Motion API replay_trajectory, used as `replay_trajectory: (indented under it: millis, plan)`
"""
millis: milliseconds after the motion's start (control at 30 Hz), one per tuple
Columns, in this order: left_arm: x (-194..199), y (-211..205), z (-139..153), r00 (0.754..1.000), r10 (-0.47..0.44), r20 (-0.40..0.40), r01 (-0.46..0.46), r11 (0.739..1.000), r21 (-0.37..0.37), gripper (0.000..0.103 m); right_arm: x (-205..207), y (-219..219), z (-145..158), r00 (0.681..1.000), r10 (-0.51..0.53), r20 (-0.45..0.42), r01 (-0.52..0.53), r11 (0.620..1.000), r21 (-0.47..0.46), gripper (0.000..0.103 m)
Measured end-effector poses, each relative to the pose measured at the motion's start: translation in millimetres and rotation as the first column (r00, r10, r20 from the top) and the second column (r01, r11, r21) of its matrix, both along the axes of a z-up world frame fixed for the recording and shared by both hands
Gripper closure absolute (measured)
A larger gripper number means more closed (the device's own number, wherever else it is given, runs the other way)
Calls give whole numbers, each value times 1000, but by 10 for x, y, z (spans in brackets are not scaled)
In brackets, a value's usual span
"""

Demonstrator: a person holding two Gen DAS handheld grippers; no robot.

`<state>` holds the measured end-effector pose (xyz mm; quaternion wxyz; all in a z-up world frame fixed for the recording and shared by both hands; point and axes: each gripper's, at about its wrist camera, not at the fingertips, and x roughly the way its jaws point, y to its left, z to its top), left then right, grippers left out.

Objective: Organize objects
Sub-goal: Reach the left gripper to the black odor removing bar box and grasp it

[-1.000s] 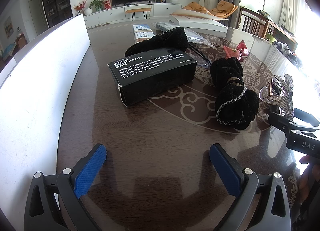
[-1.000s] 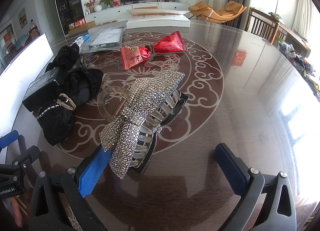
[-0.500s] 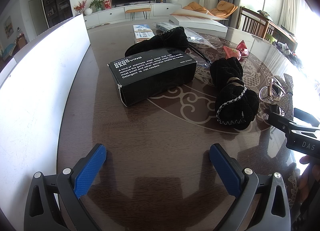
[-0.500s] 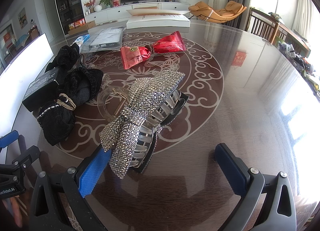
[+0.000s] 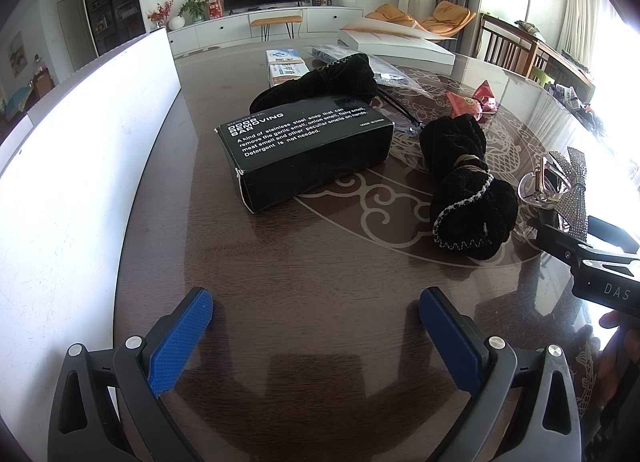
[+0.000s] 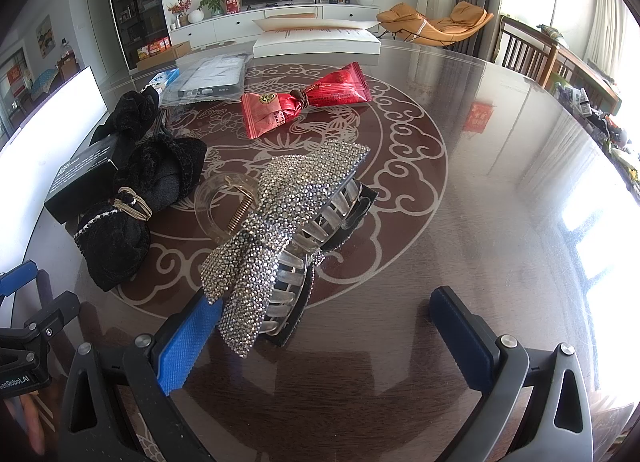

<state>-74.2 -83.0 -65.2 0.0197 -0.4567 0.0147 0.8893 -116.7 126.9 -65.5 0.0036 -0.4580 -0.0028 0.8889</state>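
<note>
Hair clip (image 6: 280, 230), a clear claw with a rhinestone bow, lies on the glossy dark table (image 6: 460, 222) just ahead of the right gripper (image 6: 324, 326); its bow tail overlaps that gripper's left blue pad (image 6: 188, 346) in the right wrist view, though whether they touch is unclear. The right gripper's jaws are spread wide and hold nothing. Left of the clip sits a black scrunchie (image 6: 132, 202) tied with a tan band, beside a black box (image 6: 76, 178). Beyond the clip lie two red packets (image 6: 304, 100) and a clear bag (image 6: 212, 76).

The left gripper (image 5: 316, 336) is also spread wide and empty, low over bare table. Ahead of it stands the box (image 5: 308, 150), a second black scrunchie (image 5: 320, 80) behind it, the banded scrunchie (image 5: 468, 186) to the right, the clip (image 5: 560, 182) at the far right. A white board (image 5: 80, 150) runs along the left
</note>
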Motion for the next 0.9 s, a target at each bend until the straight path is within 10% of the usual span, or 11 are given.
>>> replay_trajectory:
  millis: [633, 900]
  plan:
    - [45, 17, 258, 991, -78, 110, 77, 997, 15, 0, 1, 1, 1, 1000, -1, 0, 1, 1000, 0, 0]
    - [-547, 50, 638, 986, -131, 99, 150, 963, -223, 0, 1, 0, 1, 1000, -1, 0, 1, 1000, 0, 0]
